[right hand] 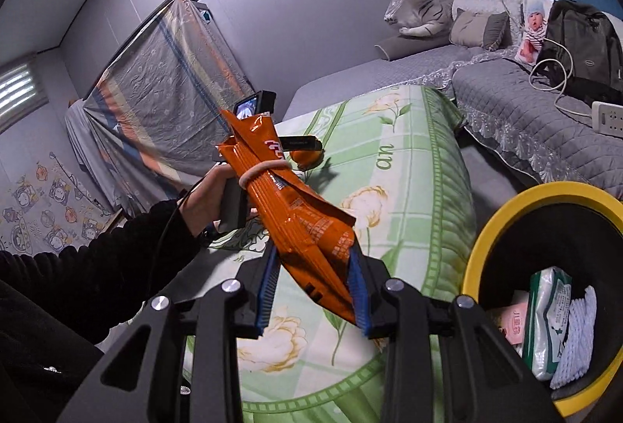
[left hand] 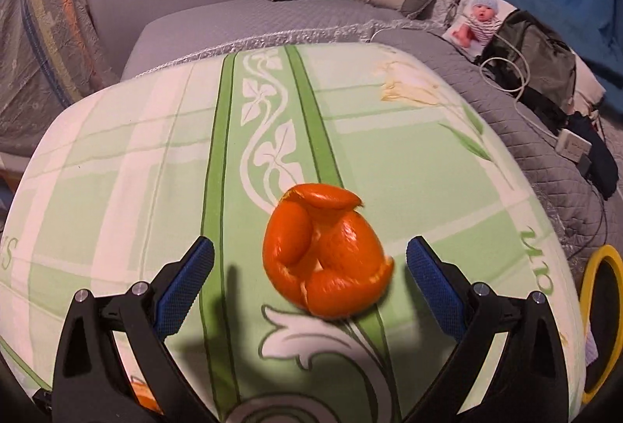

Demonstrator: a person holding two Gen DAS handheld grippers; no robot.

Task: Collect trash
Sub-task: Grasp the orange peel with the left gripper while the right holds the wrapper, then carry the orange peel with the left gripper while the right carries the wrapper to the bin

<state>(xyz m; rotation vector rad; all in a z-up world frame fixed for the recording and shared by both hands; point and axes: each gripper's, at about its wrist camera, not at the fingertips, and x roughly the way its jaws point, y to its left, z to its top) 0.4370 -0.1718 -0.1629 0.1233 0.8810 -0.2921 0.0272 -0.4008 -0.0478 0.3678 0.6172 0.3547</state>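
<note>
An orange mandarin peel (left hand: 327, 255) lies curled on the green flowered cover (left hand: 117, 189). My left gripper (left hand: 310, 245) is open above it, with a blue pad wide on either side and not touching. A second scrap of peel (left hand: 144, 395) shows at the bottom left. In the right wrist view my right gripper (right hand: 313, 255) is shut on the lower end of a folded orange snack bag (right hand: 280, 189) bound with a rubber band. Beyond the bag a hand (right hand: 210, 197) holds the left gripper over the peel (right hand: 307, 160).
A yellow-rimmed black bin (right hand: 486, 228) stands right of the cover, with a wipes packet (right hand: 545, 321) and other wrappers inside; its rim (left hand: 599, 267) also shows in the left wrist view. On the grey bed (right hand: 506, 103) behind lie a plush tiger (right hand: 420, 10), a doll, a dark backpack (right hand: 584, 45) and a power strip.
</note>
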